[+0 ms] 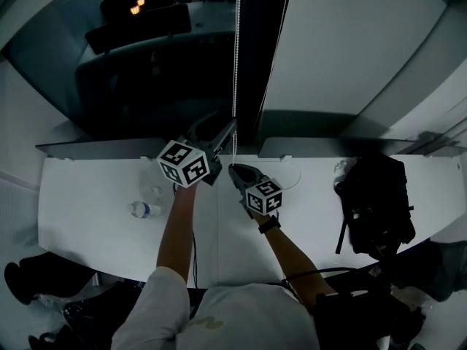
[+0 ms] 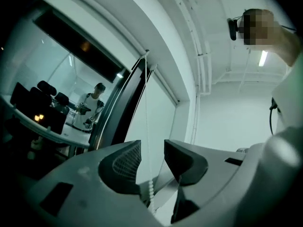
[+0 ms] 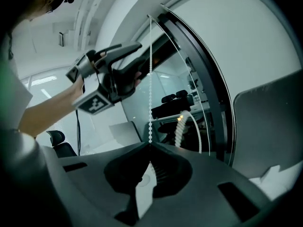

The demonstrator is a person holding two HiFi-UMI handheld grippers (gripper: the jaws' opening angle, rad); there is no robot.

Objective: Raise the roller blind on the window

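Observation:
A white bead chain (image 1: pixel 237 57) hangs down in front of the dark window post, beside the white roller blind (image 1: pixel 350 42). My right gripper (image 1: pixel 235 170) sits low over the white sill, shut on the chain; in the right gripper view the beads (image 3: pixel 150 79) run straight up from its closed tips (image 3: pixel 150 146). My left gripper (image 1: pixel 229 127) is higher up on the same strand, with its jaws open. In the left gripper view the chain (image 2: pixel 150 188) passes between the spread fingers (image 2: pixel 124 161) without touching them. From the right gripper view the left gripper (image 3: pixel 137 74) straddles the chain.
A second looped strand of beads (image 3: pixel 182 126) hangs to the right of the held one. On the white sill (image 1: pixel 95 210) lie a water bottle (image 1: pixel 144 209) and a black backpack (image 1: pixel 376 203). Beyond the glass are office chairs and a person (image 2: pixel 94 103).

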